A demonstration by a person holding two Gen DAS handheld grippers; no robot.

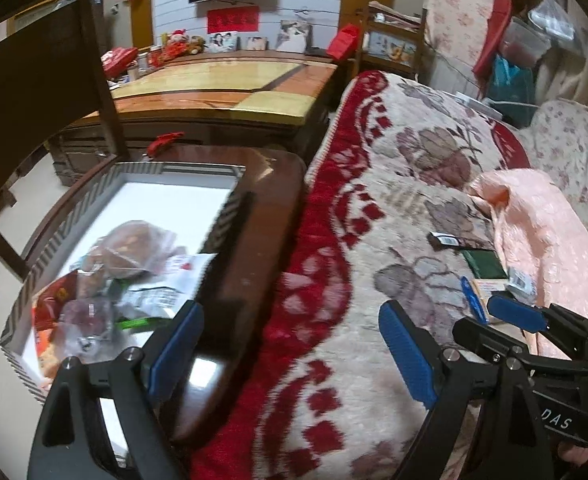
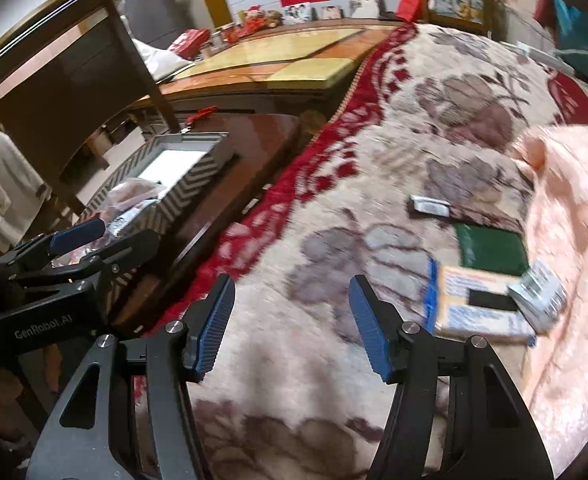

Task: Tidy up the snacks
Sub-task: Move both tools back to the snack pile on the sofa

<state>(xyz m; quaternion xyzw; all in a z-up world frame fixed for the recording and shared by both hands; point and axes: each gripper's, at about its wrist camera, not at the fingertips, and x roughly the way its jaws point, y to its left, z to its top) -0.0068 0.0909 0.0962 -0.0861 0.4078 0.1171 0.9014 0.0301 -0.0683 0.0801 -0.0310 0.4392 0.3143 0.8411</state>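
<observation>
My jaws stand wide on both the left gripper (image 1: 289, 350) and the right gripper (image 2: 291, 330), ribbed blue pads gripping nothing. Crinkly plastic snack packets (image 1: 109, 280) heap in the zigzag-patterned box (image 1: 229, 206) at the dark wooden counter's (image 1: 269, 216) edge. A flat green packet (image 2: 492, 250) and a yellow box (image 2: 478, 306) lie on the plush floral blanket (image 2: 374, 184).
</observation>
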